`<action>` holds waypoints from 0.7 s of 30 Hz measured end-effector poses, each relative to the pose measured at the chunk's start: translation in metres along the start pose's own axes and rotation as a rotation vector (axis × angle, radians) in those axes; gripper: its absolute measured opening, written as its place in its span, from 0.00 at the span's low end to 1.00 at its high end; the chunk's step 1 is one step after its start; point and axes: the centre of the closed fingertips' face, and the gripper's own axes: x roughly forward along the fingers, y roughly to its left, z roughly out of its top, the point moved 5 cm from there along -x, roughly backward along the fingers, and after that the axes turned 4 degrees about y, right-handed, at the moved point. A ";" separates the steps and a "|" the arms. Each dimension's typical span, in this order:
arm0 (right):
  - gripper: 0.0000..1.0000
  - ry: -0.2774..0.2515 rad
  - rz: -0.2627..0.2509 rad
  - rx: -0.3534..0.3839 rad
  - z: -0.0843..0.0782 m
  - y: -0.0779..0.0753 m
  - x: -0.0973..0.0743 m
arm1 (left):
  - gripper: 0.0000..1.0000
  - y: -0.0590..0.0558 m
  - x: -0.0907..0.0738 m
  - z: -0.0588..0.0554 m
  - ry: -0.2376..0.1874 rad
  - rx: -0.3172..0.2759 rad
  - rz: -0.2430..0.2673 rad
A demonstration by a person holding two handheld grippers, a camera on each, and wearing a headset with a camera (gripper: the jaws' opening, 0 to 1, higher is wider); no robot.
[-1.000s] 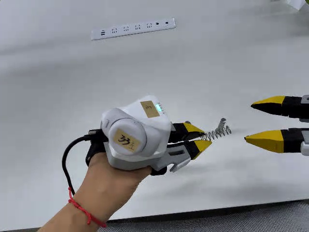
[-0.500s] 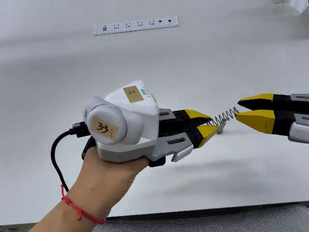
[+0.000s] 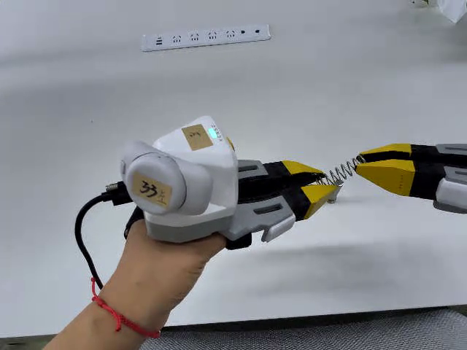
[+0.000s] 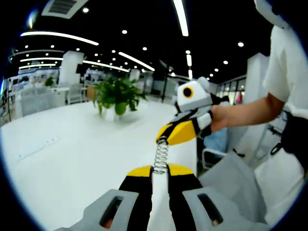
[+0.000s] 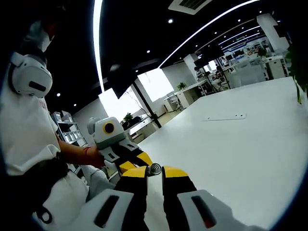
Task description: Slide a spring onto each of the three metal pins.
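A thin steel spring [image 3: 339, 173] hangs stretched in the air between my two grippers. My left gripper [image 3: 318, 183], held in a hand with a red wrist cord, is shut on the spring's left end. My right gripper [image 3: 360, 163] comes in from the right and is shut on the other end. A small grey metal pin [image 3: 334, 195] shows just below the spring, beside the left gripper's lower tip. In the left gripper view the spring [image 4: 160, 155] rises from my shut left gripper [image 4: 159, 170] to the right gripper [image 4: 179, 132]. In the right gripper view the spring's end [image 5: 154, 168] sits between the shut tips.
The white table [image 3: 306, 95] stretches wide behind the grippers. A white power strip [image 3: 206, 36] lies at its far side. A white object [image 3: 449, 6] sits at the far right corner. The table's front edge [image 3: 306, 319] runs just below the grippers.
My right gripper has moved left and shut on the spring's free end; a second ago it stood wide open to the right. The left gripper has risen slightly with the spring.
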 end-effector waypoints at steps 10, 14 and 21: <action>0.13 0.030 0.006 -0.045 0.006 0.004 0.000 | 0.11 -0.003 0.002 -0.001 0.011 0.004 -0.016; 0.13 0.041 0.009 -0.059 0.008 0.003 0.000 | 0.11 -0.005 0.004 -0.001 0.014 0.008 -0.024; 0.12 0.063 0.017 -0.089 0.010 0.004 0.003 | 0.11 -0.007 0.004 -0.003 0.018 0.009 -0.031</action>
